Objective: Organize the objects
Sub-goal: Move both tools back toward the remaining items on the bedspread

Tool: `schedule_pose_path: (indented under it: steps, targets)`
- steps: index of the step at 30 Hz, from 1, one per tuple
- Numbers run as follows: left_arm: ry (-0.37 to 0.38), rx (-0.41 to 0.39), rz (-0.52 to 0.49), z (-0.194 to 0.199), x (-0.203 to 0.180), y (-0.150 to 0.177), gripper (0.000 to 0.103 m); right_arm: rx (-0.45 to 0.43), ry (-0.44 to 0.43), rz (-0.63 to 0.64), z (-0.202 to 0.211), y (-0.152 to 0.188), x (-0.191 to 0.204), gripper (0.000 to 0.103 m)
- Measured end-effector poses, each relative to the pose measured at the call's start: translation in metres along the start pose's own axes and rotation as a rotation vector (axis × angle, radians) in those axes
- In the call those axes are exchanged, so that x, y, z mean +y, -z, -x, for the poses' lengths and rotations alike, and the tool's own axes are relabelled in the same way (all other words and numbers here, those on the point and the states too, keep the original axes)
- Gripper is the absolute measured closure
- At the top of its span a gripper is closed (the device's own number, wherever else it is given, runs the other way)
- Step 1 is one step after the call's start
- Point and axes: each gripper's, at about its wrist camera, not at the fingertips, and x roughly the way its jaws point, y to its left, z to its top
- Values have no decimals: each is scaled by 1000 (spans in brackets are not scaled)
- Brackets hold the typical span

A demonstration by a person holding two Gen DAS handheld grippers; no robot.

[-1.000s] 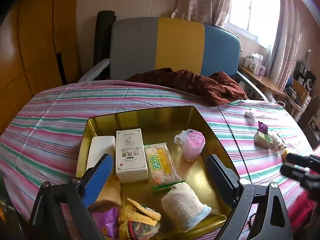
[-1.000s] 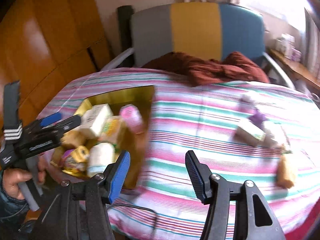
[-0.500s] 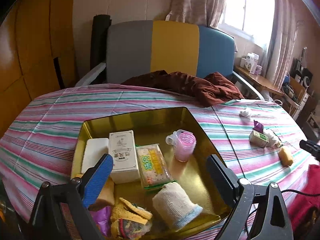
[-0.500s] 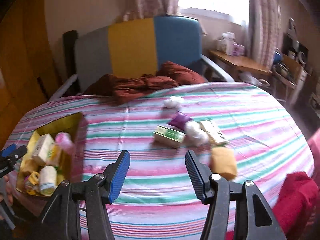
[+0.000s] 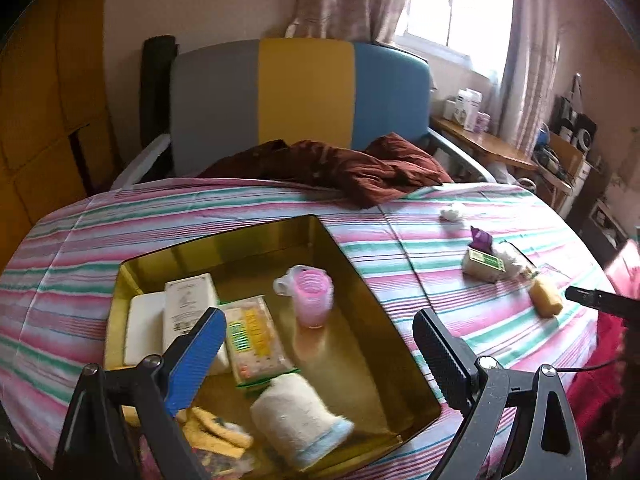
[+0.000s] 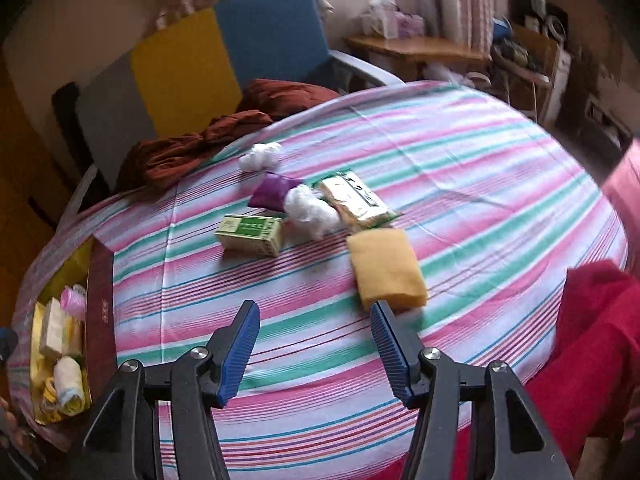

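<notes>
A gold tin box [image 5: 256, 236] sits on the striped tablecloth. In it are a pink cup [image 5: 312, 298], a white carton [image 5: 188, 304], a snack packet [image 5: 252, 340] and a rolled white sock [image 5: 296, 420]. My left gripper [image 5: 320, 344] hovers open over the box, holding nothing. In the right wrist view my right gripper [image 6: 316, 336] stands open above the cloth, just short of a yellow sponge [image 6: 386, 268]. Beyond the sponge lie a green box [image 6: 250, 234], a white cotton wad [image 6: 310, 208], a purple pouch [image 6: 274, 192], a flat packet [image 6: 354, 200] and a small white ball [image 6: 260, 156].
A dark red cloth [image 5: 344, 168] lies at the table's far edge before a grey, yellow and blue chair [image 5: 304, 92]. Something red [image 6: 592, 340] hangs at the table's near right edge. A wooden shelf [image 6: 416, 44] stands under the window.
My right gripper swung right from beside the box and dropped toward the loose items, ending near the yellow sponge. The left view shifted a little, with the box now lying further left.
</notes>
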Motion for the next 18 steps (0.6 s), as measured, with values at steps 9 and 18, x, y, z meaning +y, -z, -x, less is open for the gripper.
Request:
schedule_pose_path:
  steps: [9, 18]
  targets:
    - [71, 59, -108, -24, -60, -12, 8, 16, -135, -210, -17, -13, -42, 45]
    - [156, 156, -119, -59, -114, -23, 8, -35, -189, -282, -13, -12, -50, 45]
